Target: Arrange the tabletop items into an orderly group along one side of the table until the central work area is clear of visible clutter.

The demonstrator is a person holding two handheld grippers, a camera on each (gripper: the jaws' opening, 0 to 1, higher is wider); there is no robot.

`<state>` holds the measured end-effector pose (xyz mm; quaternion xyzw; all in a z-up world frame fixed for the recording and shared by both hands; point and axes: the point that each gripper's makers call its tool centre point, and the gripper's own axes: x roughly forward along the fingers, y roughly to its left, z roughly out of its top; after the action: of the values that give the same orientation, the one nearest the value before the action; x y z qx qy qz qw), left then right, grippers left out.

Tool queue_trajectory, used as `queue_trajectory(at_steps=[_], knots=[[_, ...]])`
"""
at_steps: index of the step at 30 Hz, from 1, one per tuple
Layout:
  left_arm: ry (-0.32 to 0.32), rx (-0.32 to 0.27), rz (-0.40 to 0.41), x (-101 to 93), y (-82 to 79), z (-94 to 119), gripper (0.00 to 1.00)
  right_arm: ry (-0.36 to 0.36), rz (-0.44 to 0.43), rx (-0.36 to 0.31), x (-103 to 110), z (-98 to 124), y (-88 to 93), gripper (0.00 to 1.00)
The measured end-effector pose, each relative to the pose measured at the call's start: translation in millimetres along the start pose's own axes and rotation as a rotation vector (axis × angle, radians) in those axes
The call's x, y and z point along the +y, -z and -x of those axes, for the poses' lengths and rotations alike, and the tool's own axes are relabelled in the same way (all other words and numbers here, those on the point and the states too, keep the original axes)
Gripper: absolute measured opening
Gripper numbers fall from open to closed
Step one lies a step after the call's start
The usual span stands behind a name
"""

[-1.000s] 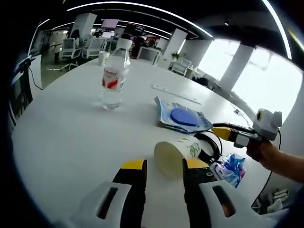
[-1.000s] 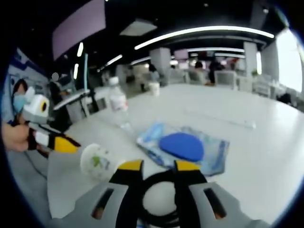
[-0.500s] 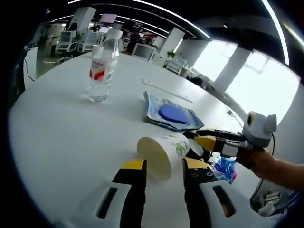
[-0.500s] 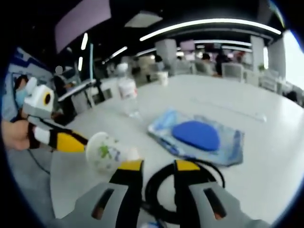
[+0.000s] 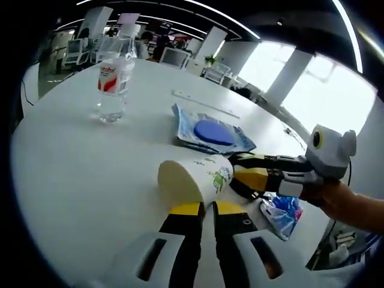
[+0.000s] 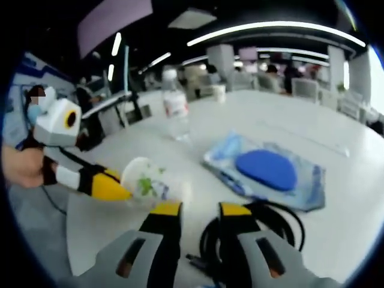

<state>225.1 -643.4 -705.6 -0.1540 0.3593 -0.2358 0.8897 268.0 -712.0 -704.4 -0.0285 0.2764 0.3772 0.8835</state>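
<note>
- Left gripper [image 5: 201, 209]: jaws drawn close together on the rim of the paper cup [image 5: 195, 178], which is tipped on its side and pinched for relocation.
- Right gripper [image 6: 200, 210]: jaws apart, holding nothing, poised over the black cable [image 6: 264, 228] just beside the cup.
- Blue pouch [image 5: 210, 133]: beyond the cup.
- Water bottle [image 5: 112, 84]: upright, well beyond the cup on the tabletop [image 5: 78, 162].

No wording can be read: the water bottle [image 5: 112, 78] carries a red-and-white label too blurred to make out, and the paper cup [image 5: 195, 177] shows only a green printed pattern
</note>
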Motion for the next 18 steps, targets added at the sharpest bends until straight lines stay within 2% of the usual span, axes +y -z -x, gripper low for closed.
queue_trajectory(at_steps=[6,8,11,13,16,18], knots=[[0.010,0.014,-0.075,-2.8,-3.2,4,0.00,-0.016,0.011,0.003,3,1,0.6,0.20],[0.007,0.032,-0.158,-1.2,-6.7,8,0.00,-0.022,0.015,-0.006,2,4,-1.1,0.21],[0.009,0.056,-0.267,0.8,-12.5,18,0.00,-0.048,0.072,-0.023,3,10,-5.5,0.21],[0.017,0.102,-0.358,4.2,-8.4,23,0.00,-0.053,0.081,-0.022,2,15,-5.6,0.22],[0.024,0.139,-0.430,7.7,-3.9,29,0.00,-0.070,0.106,-0.032,5,20,-7.0,0.23],[0.022,0.177,-0.537,13.1,-2.6,35,0.00,-0.091,0.134,-0.042,9,26,-9.2,0.23]])
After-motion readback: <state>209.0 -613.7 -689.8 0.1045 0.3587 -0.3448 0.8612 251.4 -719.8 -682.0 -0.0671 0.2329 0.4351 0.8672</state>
